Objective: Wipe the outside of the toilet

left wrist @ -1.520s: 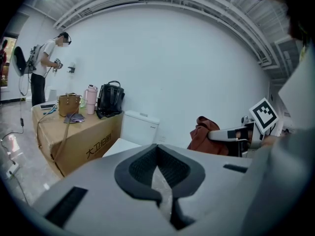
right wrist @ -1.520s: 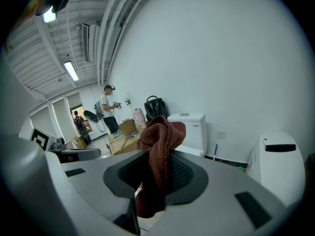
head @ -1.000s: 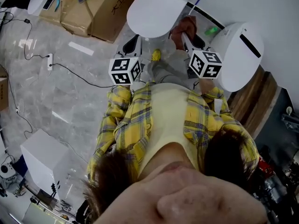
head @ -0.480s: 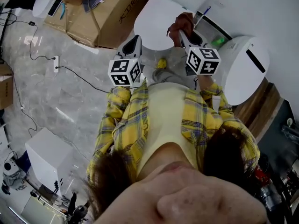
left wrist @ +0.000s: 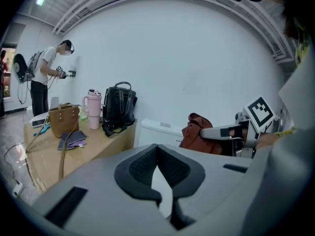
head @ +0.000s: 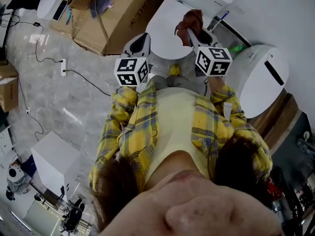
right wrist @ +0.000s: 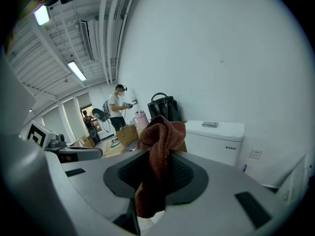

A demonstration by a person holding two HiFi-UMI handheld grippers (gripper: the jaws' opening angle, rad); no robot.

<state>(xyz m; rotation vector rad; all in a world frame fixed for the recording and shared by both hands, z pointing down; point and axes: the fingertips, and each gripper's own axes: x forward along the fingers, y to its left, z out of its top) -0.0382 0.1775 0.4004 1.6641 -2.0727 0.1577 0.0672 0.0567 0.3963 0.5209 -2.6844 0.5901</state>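
Right gripper (head: pixel 189 33) pinches the limp, light cloth (head: pixel 191 19) mid-bunch, a sound hold; toilet (head: pixel 162 31) likely rigid, slick; left gripper (head: pixel 142 38) pressed together, empty.

The person wears a yellow plaid shirt (head: pixel 127 127) crossed with grey-blue and dark lines, long-sleeved and open at the front over a plain pale yellow top (head: pixel 172 127). The left gripper (head: pixel 141 37) and the right gripper (head: pixel 189 32) have smooth pale grey shells, and each carries a white cube printed with black square markers, one on the left (head: pixel 132 71) and one on the right (head: pixel 212 60). Black ribbed pads (left wrist: pixel 142 168) line the jaws' inner faces, and a dark rectangular slot (left wrist: pixel 66 205) is sunk into each grey finger.
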